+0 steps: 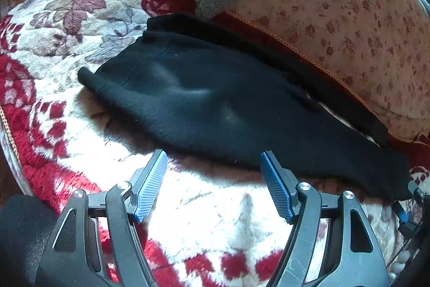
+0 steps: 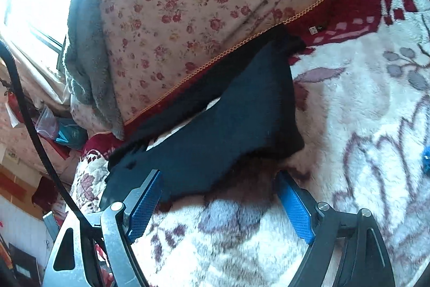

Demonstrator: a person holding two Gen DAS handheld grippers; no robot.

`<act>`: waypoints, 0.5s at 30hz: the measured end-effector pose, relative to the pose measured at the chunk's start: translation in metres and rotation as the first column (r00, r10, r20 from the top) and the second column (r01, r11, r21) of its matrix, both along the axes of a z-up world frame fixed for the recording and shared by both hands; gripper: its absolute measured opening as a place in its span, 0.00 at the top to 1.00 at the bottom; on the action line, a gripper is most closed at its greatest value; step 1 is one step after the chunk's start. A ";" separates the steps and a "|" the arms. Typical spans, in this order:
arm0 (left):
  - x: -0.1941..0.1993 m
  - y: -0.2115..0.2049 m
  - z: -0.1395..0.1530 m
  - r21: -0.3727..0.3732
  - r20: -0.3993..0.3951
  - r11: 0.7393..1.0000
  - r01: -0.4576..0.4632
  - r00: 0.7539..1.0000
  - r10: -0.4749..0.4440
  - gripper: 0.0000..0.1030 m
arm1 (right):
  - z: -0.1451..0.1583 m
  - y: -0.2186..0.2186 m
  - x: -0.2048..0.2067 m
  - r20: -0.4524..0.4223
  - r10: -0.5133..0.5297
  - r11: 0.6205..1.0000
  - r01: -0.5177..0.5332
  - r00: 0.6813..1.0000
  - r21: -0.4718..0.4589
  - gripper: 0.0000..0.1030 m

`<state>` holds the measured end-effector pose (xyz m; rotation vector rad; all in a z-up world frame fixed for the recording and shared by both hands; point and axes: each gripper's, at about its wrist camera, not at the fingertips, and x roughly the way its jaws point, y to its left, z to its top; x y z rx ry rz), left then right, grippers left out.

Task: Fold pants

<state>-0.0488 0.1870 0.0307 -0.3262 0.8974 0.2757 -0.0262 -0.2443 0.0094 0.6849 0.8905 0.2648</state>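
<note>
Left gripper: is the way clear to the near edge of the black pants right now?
Probably yes: the left gripper is open, right at the black pants edge, nothing between them.

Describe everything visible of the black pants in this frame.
The pants are black, soft knit or fleece by the look, lying flat and lengthwise on the red-and-white floral blanket. Both legs look laid together, with a slit of blanket showing between them. One end has a stitched band. The far edge runs along the floral quilt. Both the left gripper and right gripper are open at the near edge, gripping nothing.
</note>
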 end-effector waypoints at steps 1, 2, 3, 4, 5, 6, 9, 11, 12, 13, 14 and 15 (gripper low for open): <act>0.002 0.000 0.000 0.002 0.001 1.000 0.000 1.000 0.000 0.30 | -0.001 -0.002 0.003 0.000 -0.009 1.000 0.009 1.000 0.019 0.18; 0.006 -0.001 -0.002 0.007 -0.001 1.000 -0.002 1.000 0.002 0.30 | -0.003 -0.004 0.006 0.002 -0.017 0.999 0.017 1.000 0.034 0.18; 0.009 -0.001 -0.002 0.012 -0.001 1.000 -0.005 1.000 0.005 0.30 | -0.004 -0.006 0.009 0.003 -0.025 0.998 0.025 1.000 0.051 0.18; 0.012 -0.001 -0.003 0.016 0.000 1.000 -0.007 1.000 0.007 0.30 | -0.005 -0.008 0.013 0.005 -0.031 0.997 0.031 1.000 0.071 0.18; 0.016 -0.001 -0.004 0.021 0.002 1.000 -0.008 1.000 0.008 0.30 | -0.005 -0.011 0.015 0.008 -0.037 0.996 0.036 0.999 0.086 0.18; 0.018 -0.001 -0.004 0.024 0.004 1.000 -0.010 1.000 0.010 0.30 | -0.006 -0.014 0.019 0.012 -0.049 0.993 0.048 0.999 0.106 0.18; 0.029 0.000 -0.005 0.034 0.007 0.999 -0.017 1.000 0.017 0.30 | -0.013 -0.023 0.029 0.011 -0.092 0.980 0.089 0.996 0.179 0.20; 0.035 0.001 -0.004 0.040 0.010 0.999 -0.025 1.000 0.025 0.30 | -0.017 -0.031 0.032 0.003 -0.136 0.969 0.132 0.991 0.206 0.34; 0.037 0.003 -0.004 0.040 0.011 0.999 -0.026 1.000 0.026 0.30 | -0.020 -0.035 0.033 -0.001 -0.157 0.964 0.153 0.988 0.218 0.44; 0.039 0.004 -0.004 0.038 0.011 0.999 -0.027 1.000 0.027 0.30 | -0.023 -0.039 0.034 -0.006 -0.175 0.958 0.171 0.985 0.230 0.47; 0.042 0.006 -0.004 0.032 0.008 0.999 -0.029 1.000 0.029 0.30 | -0.026 -0.042 0.035 -0.008 -0.183 0.954 0.179 0.983 0.239 0.54; 0.044 0.007 -0.004 0.028 0.005 0.999 -0.028 1.000 0.028 0.30 | -0.027 -0.044 0.036 -0.009 -0.188 0.952 0.185 0.982 0.244 0.60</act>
